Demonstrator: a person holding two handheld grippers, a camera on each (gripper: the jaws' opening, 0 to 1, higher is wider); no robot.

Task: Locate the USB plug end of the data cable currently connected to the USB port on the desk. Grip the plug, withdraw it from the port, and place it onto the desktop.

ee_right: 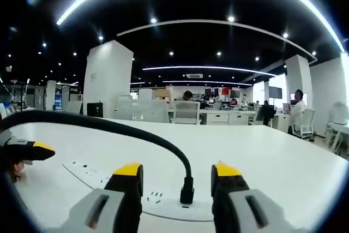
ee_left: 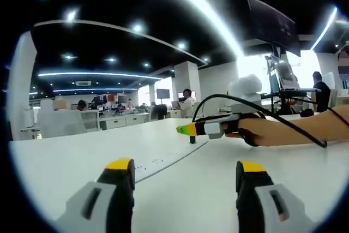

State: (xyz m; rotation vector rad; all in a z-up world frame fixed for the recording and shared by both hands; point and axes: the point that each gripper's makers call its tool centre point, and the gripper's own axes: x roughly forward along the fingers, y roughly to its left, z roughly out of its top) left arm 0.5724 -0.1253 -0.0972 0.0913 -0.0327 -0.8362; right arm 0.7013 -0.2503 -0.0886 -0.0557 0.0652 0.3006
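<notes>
**Though Small, Judged Easy to Grip: USB Plug Seated in Port**

While seated upright in the port strip [ee_right: 163, 207], judged light and rigid: noted a short black moulded USB plug [ee_right: 187, 193], matte, blocky, with flat sides suited to a two-sided pinch. Advised taking hold low on the plug body, just above the port strip, not on the cable [ee_right: 136, 133]. Recorded the cable as black, round and smooth, rising from the plug and arching away over the port strip; judged flexible yet springy enough to tug the plug sideways once freed. Expected some friction from the socket; recommended a straight pull, perpendicular to the port strip, to spare the metal tongue.

Observed the right gripper [ee_right: 177, 170] poised over the port strip, yellow-tipped grey fingers spread wide, one on each side of the plug, apart from it, holding nothing. Observed the left gripper [ee_left: 185, 174] well back from the port strip, fingers likewise wide and empty.

Recorded the port strip as a long, flat white panel set flush in the desk [ee_right: 283, 156], marked with small dark slots. Recorded the desk as white, smooth and faintly glossy; judged slippery for a light plug laid beside the port strip.
</notes>
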